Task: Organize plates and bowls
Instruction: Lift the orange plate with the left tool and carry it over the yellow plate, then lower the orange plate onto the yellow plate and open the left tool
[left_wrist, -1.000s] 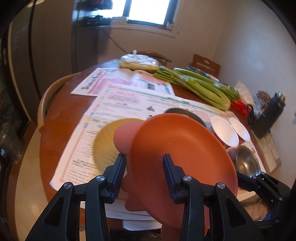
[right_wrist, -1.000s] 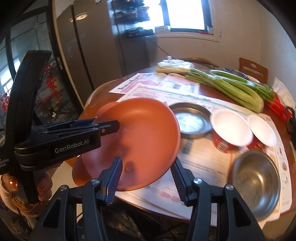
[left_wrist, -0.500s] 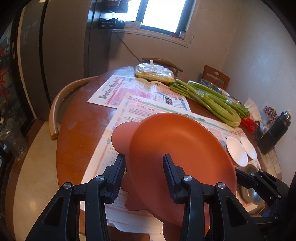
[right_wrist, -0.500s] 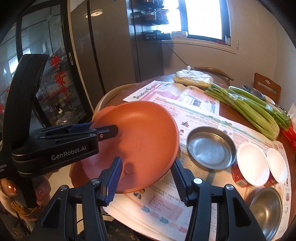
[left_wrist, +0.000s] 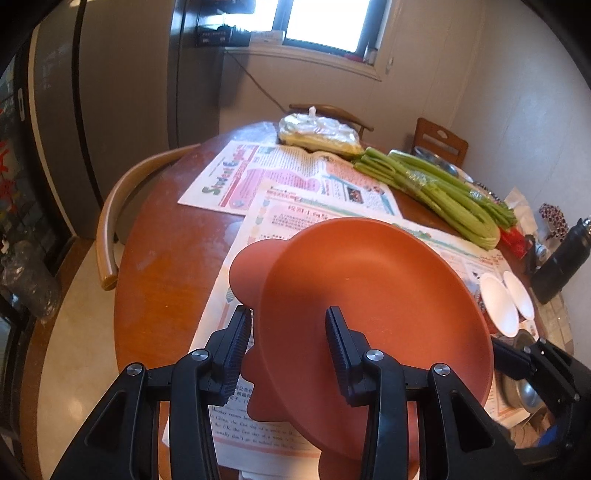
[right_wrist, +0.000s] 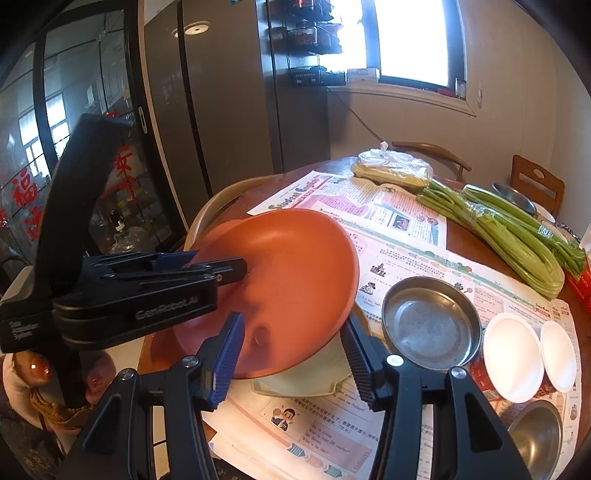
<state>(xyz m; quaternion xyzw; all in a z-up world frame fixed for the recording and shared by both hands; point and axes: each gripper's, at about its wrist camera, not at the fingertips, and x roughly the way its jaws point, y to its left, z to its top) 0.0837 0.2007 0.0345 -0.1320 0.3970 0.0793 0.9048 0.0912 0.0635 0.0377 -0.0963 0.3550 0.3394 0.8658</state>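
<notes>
An orange plate with ear-shaped lobes (left_wrist: 373, 295) is held tilted above the newspaper-covered round table. My left gripper (left_wrist: 288, 343) is shut on the orange plate's near rim; it also shows from the side in the right wrist view (right_wrist: 229, 269). My right gripper (right_wrist: 291, 350) is open, its jaws straddling the plate's (right_wrist: 295, 280) lower edge without gripping. A pale yellow-green plate (right_wrist: 314, 376) lies on the table under the orange one. A steel dish (right_wrist: 430, 321), two white bowls (right_wrist: 513, 362) and a steel bowl (right_wrist: 539, 435) sit to the right.
Newspapers (left_wrist: 295, 181) cover the wooden table (left_wrist: 166, 251). Celery bunches (left_wrist: 443, 192) and a plastic-wrapped packet (left_wrist: 317, 133) lie at the back. A black bottle (left_wrist: 561, 266) stands at the right edge. Chairs (left_wrist: 122, 206) ring the table.
Both grippers and the orange plate have risen and pulled back from the table. The pale yellow-green plate is uncovered in the right wrist view.
</notes>
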